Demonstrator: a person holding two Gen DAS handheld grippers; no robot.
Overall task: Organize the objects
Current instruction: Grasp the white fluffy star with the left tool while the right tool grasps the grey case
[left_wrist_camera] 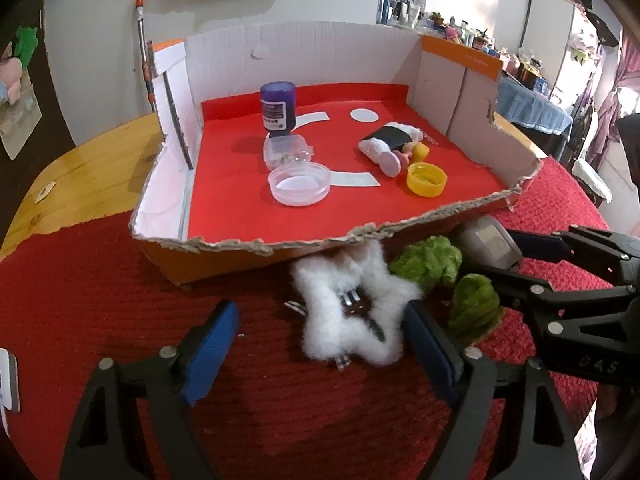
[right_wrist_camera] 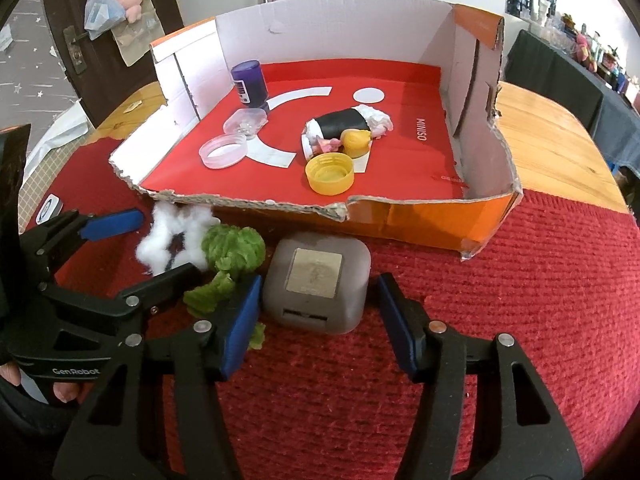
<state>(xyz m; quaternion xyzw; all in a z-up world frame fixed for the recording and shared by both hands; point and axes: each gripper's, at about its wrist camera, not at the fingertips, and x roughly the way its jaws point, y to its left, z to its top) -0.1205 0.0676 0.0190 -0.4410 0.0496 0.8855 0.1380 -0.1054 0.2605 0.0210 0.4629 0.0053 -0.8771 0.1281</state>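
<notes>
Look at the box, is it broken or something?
Yes. The cardboard box's front edge is ragged, as if torn by hand rather than cut, and the right wall's rim is jagged too. Inside, the purple bottle stands upside down on its cap, which also looks odd.

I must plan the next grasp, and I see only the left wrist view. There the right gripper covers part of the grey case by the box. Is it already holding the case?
Observer: No. The right wrist view shows the right gripper open around the case, with a gap on each side.
Operator: Which side of the case faces that gripper?
Observer: A side with a narrow slot near its lower edge.
Operator: Is anything in the way of closing?
Observer: Perhaps. The green toy runs behind the left one of the fingers and shows again below it.
</notes>
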